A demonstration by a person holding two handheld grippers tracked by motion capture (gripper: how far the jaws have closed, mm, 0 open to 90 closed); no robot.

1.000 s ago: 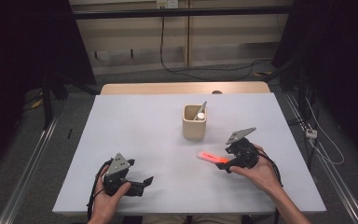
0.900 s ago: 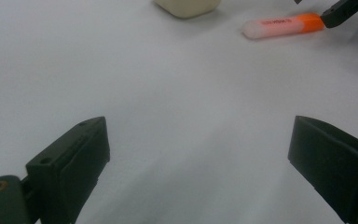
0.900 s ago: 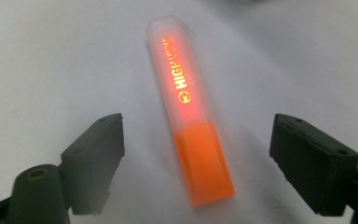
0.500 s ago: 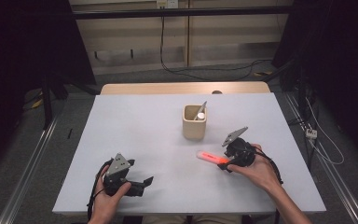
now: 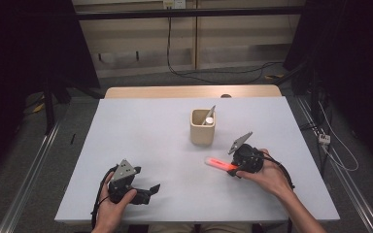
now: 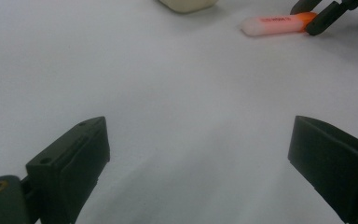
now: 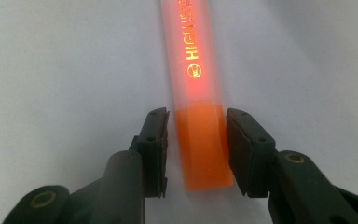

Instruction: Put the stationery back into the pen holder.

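One orange highlighter point(image 7: 200, 112) lies flat on the table point(image 5: 141, 141), bracketed at its cap end by the right gripper point(image 7: 196, 140), whose jaws have just been closing; slim gaps remain, so nothing is gripped yet. It is judged light, rigid and smooth-sided, and is best pinched across the opaque cap. The left gripper point(image 6: 198, 154) is held spread wide and empty.

A white table point(image 5: 141, 136) stands on grey carpet point(image 5: 34, 160) in a dim room, with a strip of pale wood point(image 5: 189, 91) showing along its far edge. Behind it runs a light panelled wall point(image 5: 141, 43) with black cables point(image 5: 175, 73) trailing to the floor, flanked by dark curtains point(image 5: 24, 48) and metal floor rails point(image 5: 29, 179).
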